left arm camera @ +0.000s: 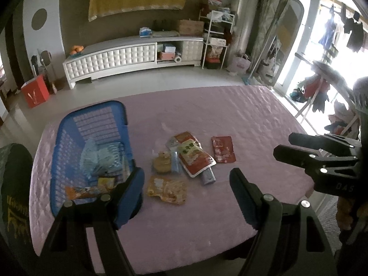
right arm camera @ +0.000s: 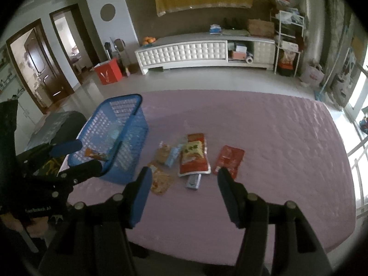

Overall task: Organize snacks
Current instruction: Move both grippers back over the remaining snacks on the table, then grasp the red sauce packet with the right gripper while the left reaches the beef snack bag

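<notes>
A: Basket (left arm camera: 92, 142) sat left on the table (left arm camera: 253, 115), a few packets (left arm camera: 101, 158) inside.

B: Left over?

A: Several snacks (left arm camera: 191, 158) loose, right of it. Left gripper (left arm camera: 187, 184) and right gripper (right arm camera: 184, 179) gaped, empty.

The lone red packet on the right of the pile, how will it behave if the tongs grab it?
The red packet lies flat and thin, so it's probably light and floppy. Its glossy film may slip, and it likely needs pinching at an edge.
</notes>
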Demonstrator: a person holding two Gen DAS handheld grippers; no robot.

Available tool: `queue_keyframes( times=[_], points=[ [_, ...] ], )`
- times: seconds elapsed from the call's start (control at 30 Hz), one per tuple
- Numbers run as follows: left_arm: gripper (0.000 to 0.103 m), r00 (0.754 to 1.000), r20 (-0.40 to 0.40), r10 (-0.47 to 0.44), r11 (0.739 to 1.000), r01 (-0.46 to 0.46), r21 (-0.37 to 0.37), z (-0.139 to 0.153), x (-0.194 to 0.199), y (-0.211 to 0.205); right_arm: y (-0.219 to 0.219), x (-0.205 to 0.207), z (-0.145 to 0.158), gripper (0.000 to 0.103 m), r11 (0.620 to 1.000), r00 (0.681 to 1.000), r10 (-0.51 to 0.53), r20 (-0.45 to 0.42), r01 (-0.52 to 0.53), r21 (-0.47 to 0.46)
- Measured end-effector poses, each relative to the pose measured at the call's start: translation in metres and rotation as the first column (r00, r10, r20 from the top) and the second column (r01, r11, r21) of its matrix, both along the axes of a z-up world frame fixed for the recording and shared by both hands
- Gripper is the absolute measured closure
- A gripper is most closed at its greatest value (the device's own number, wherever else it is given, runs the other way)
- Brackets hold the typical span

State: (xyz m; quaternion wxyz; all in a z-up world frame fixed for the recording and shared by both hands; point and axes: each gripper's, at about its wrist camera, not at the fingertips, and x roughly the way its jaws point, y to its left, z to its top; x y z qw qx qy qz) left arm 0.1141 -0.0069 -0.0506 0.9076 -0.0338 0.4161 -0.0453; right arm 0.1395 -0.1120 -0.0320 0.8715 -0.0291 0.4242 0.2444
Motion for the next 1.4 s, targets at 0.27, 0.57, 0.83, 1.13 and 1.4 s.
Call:
queue_keyframes(
  times=[0.27,0.57,0.83,1.13,1.4],
  points=[
    [0.029,0.999,-0.040,-0.019,1.000,0.019,-0.009,-0.024,0.036,-0.019,-0.020,0.029,-0.023,0.039,1.000,0.999,-0.027,-0.047,0.027,-0.003],
    [0.029,0.996,-0.085,0.000,1.000,-0.003,-0.030,-0.065,0.083,-0.027,-0.030,0.071,-0.061,0.039,0.998,0.991,-0.056,-0.122,0.053,-0.027],
    [0.029,0.986,-0.165,-0.022,1.000,0.019,-0.022,-0.109,0.120,-0.035,-0.030,0.115,-0.111,0.039,0.996,0.966,-0.090,-0.244,0.082,-0.044],
    [0.029,0.975,-0.220,-0.013,1.000,0.010,-0.014,-0.145,0.147,-0.029,-0.015,0.155,-0.151,0.039,0.994,0.942,-0.086,-0.323,0.058,-0.098],
    [0.029,0.969,-0.245,0.015,0.999,-0.024,-0.034,-0.156,0.151,-0.010,-0.010,0.164,-0.169,0.039,0.990,0.939,-0.086,-0.333,0.043,-0.135]
  ],
)
